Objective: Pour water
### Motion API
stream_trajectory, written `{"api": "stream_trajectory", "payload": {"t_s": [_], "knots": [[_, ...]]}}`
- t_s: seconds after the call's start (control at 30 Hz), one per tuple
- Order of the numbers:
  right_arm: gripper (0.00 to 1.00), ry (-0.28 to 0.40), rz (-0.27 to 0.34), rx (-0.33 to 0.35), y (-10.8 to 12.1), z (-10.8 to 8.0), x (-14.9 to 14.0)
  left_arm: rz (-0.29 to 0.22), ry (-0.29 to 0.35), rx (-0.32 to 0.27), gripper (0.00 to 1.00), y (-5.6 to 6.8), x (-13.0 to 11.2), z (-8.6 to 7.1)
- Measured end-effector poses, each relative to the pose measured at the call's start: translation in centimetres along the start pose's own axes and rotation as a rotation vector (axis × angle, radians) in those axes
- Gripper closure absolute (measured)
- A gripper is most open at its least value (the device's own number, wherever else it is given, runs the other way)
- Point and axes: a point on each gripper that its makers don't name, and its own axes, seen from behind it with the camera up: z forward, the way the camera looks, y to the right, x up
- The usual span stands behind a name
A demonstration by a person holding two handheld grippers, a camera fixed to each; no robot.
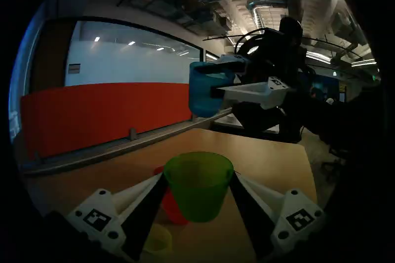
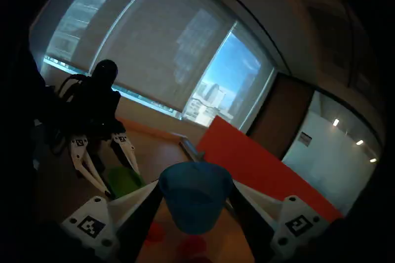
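A green cup stands upright between my left gripper's fingers, which press on both its sides, held a little above the wooden table. Higher up and beyond it, the right gripper holds a blue cup tipped on its side. In the right gripper view the blue cup fills the gap of my right gripper, both fingers against it, its mouth facing the camera. The left gripper and the green cup lie below and to the left.
A red cup and a yellow cup sit on the table under the green cup. Red shapes show below the blue cup. An orange partition borders the table's far side. A dark-clothed person stands behind the left gripper.
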Motion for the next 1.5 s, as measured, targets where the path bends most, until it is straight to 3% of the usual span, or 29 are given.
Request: {"api": "stream_trajectory", "payload": {"t_s": [0.6,1.5], "knots": [[0.09,0.011,-0.198,-0.007,0.1,1.0,1.7,0.016,0.0,-0.032,0.13,1.5,0.3,0.8],[0.09,0.005,-0.498,-0.024,-0.8,2.0,3.6,0.041,0.006,-0.054,0.13,2.5,0.9,1.0]]}}
